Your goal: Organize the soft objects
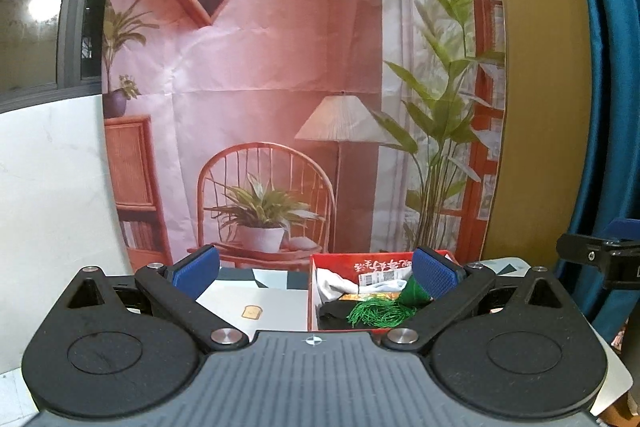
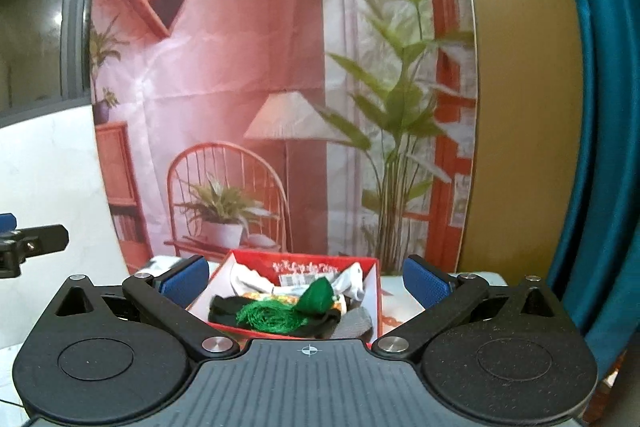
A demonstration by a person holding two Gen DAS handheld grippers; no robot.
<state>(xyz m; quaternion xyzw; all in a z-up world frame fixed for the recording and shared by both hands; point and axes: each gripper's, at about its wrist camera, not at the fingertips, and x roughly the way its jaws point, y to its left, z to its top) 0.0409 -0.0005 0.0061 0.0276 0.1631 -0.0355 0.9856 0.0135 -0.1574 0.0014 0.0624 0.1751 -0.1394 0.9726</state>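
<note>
A red box (image 1: 332, 261) (image 2: 296, 259) stands on the table and holds soft items: a green tasselled piece (image 1: 380, 311) (image 2: 280, 315), white cloth (image 1: 332, 285) (image 2: 248, 279), black fabric (image 1: 332, 315) (image 2: 224, 305) and a grey piece (image 2: 354, 323). My left gripper (image 1: 316, 273) is open, raised to the left of the box, nothing between its blue pads (image 1: 196, 273). My right gripper (image 2: 304, 283) is open too, its pads spread either side of the box from above and behind, touching nothing.
A printed room backdrop (image 1: 280, 87) hangs right behind the table. A white card with a toast picture (image 1: 252, 311) lies left of the box. Blue curtain (image 1: 600, 107) at the right, white wall (image 1: 48, 187) at the left. The other gripper's black part (image 1: 600, 259) (image 2: 28, 243) shows at each view's edge.
</note>
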